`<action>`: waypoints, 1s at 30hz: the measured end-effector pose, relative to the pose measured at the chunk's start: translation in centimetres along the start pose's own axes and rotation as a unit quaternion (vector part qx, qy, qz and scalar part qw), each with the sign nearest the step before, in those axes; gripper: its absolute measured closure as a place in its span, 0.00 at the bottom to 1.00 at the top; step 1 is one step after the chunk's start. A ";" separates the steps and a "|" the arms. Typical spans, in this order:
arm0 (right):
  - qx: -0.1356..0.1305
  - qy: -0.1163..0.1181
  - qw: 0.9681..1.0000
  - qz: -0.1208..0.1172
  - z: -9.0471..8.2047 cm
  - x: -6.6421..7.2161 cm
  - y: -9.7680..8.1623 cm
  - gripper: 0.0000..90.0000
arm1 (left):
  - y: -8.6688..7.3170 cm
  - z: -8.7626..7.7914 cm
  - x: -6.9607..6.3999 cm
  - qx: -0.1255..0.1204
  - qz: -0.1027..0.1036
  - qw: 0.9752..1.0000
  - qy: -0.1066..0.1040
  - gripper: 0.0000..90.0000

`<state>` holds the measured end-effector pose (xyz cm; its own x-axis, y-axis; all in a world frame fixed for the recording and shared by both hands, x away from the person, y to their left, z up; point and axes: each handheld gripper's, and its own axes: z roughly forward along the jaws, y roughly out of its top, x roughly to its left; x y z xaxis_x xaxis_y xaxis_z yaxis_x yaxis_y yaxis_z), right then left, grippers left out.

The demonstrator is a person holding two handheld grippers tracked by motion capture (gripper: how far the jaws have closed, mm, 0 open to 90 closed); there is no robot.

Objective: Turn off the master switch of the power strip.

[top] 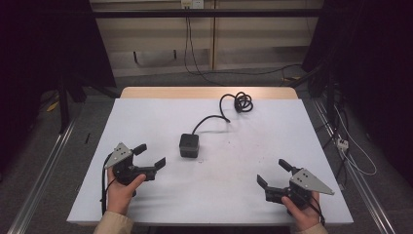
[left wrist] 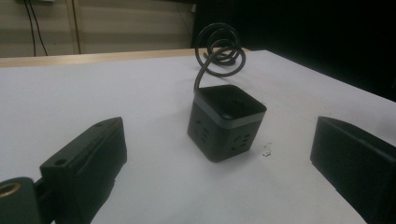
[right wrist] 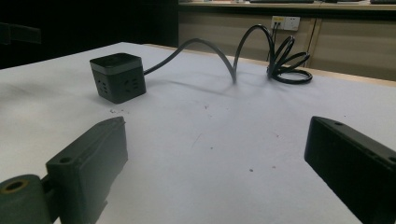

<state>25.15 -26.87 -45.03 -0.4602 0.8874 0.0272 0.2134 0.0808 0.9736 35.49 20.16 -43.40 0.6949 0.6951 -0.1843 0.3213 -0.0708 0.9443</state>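
Observation:
A black cube-shaped power socket (top: pixel 189 145) (left wrist: pixel 226 121) (right wrist: pixel 117 77) stands upright near the middle of the white table (top: pixel 253 126). Its black cable (top: pixel 236 103) (left wrist: pixel 219 49) (right wrist: pixel 280 56) arches back to a coil at the far edge. My left gripper (top: pixel 151 157) (left wrist: pixel 215 172) rests at the front left, open and empty, its jaws pointing at the cube a short way off. Held at the front right, my right gripper (top: pixel 273 174) (right wrist: pixel 215 168) stands open with nothing between its jaws, farther from the cube.
The table's wooden far edge (top: pixel 209 92) shows beyond the white cover. Floor cables (top: pixel 341 141) lie to the right of the table. A wall socket (right wrist: pixel 285 22) sits on the back wall. Dark curtains stand at both sides.

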 end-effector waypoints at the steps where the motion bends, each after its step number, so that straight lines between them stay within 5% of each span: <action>1: 0.000 0.000 1.000 0.000 0.0 0.0 0.0 0.06 | 0.0 0.1 -0.1 0.001 0.000 1.000 0.000 0.04; 17: 0.000 0.000 1.000 0.000 0.0 0.0 0.0 0.06 | 0.6 2.5 -0.8 0.017 0.014 1.000 -0.013 0.07; 30: 0.001 0.001 1.000 -0.002 0.0 0.0 0.0 0.06 | 0.9 3.3 -0.8 0.018 0.019 0.999 -0.025 0.22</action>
<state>25.17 -26.88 -45.01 -0.4624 0.8864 0.0246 0.2130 0.0841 0.9734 37.34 17.21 -43.30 0.7376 0.6553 -0.1628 0.3171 -0.1233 0.9404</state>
